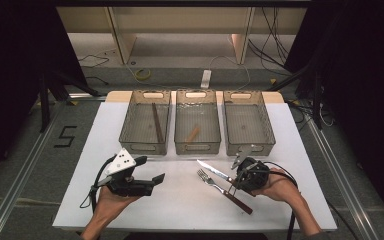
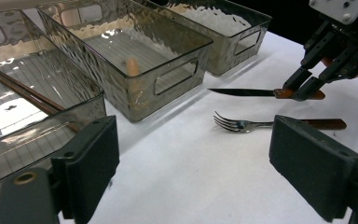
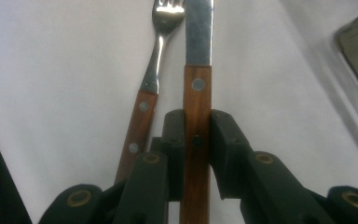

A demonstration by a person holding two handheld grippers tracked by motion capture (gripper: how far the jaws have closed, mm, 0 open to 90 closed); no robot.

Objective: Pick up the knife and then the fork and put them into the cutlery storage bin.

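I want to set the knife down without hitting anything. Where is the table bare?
Bare: the white table between the left hand-held gripper and the fork, and along the near edge. Crowded: by the fork, knife and three bins.

The right gripper (image 1: 241, 176) is clamped on the knife (image 3: 197, 93) handle; left of the knife, the left gripper (image 1: 156, 179) hovers, jaws wide.

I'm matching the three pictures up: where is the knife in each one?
High view: the knife lies right of centre on the white table, its handle in the right gripper.
Left gripper view: upper right, knife level, blade pointing left.
Right gripper view: centre, knife upright, handle clamped between the jaws.
Shared landmark: the fork beside it.
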